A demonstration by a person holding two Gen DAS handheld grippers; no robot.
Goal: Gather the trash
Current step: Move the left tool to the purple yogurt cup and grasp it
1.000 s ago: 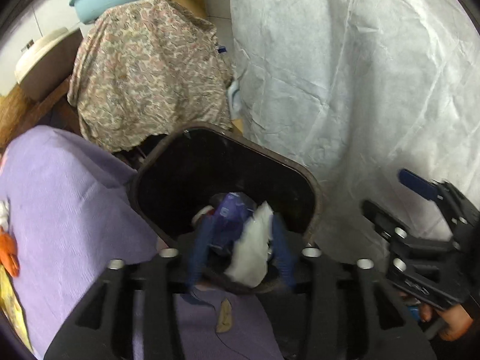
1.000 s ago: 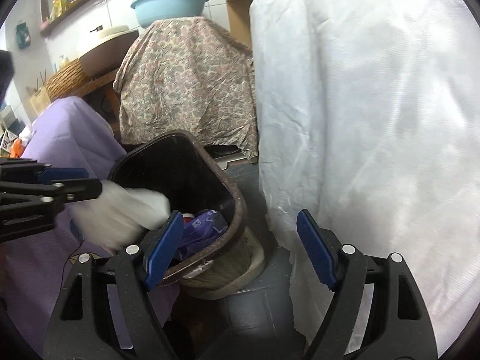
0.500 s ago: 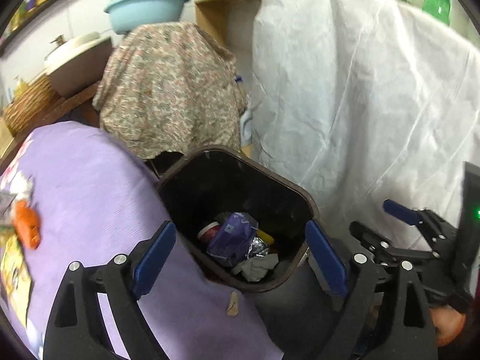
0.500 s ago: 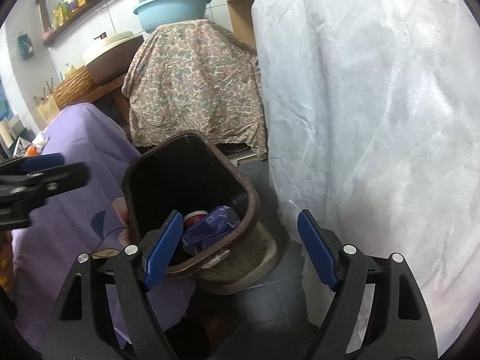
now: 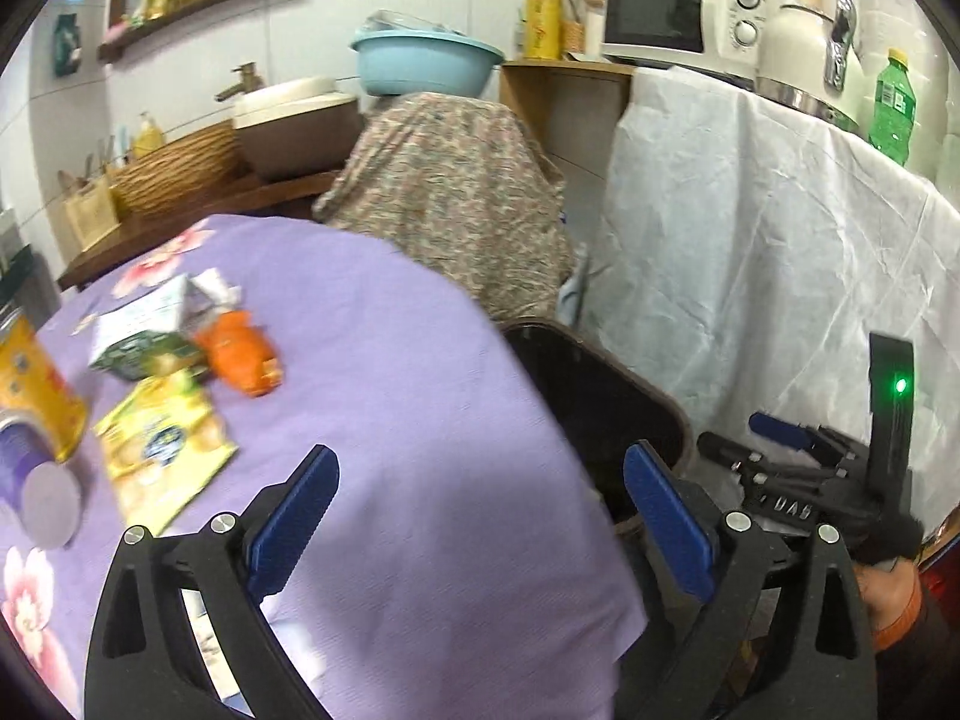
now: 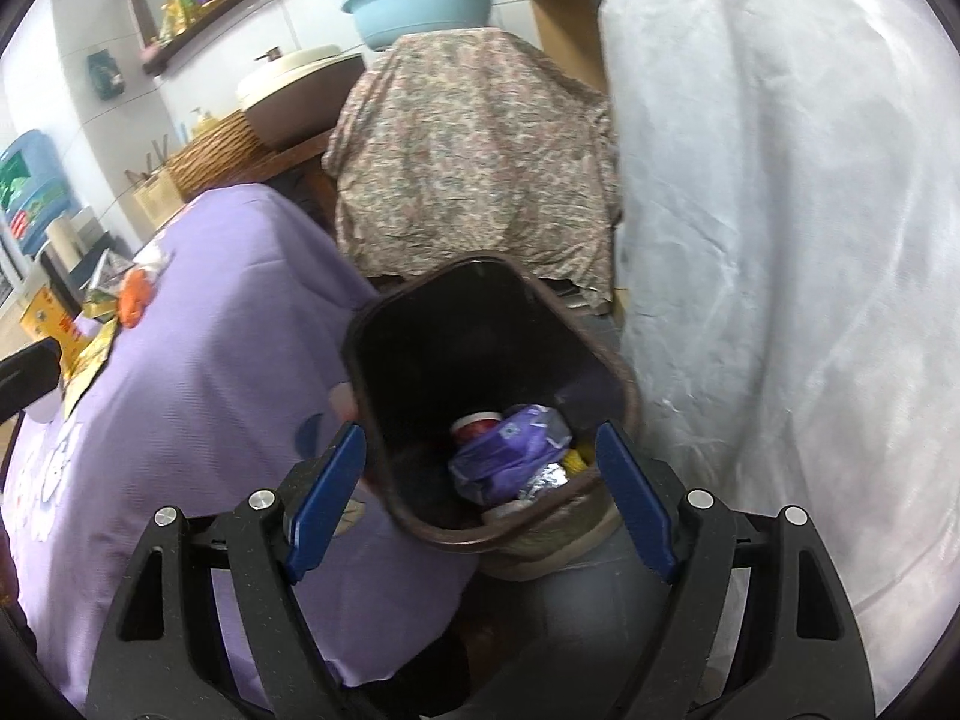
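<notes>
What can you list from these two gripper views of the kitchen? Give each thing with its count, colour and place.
bin: one, dark brown, beside table, trash inside
tablecloth: one, purple, over table
wrappers: several, yellow, green, orange, on tablecloth
can: one, yellow, table's left edge
basin: one, light blue, atop floral cloth
microwave: one, cream, back counter
bottle: one, green, right counter
left gripper: fingers blue, opening, nothing between
right gripper: fingers blue, open, over bin

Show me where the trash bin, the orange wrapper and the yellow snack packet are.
trash bin (image 6: pixel 384 324), right wrist view, on its brown rim at the left.
orange wrapper (image 5: pixel 240 348), left wrist view, on its crumpled middle.
yellow snack packet (image 5: pixel 159 441), left wrist view, on its printed face.
</notes>
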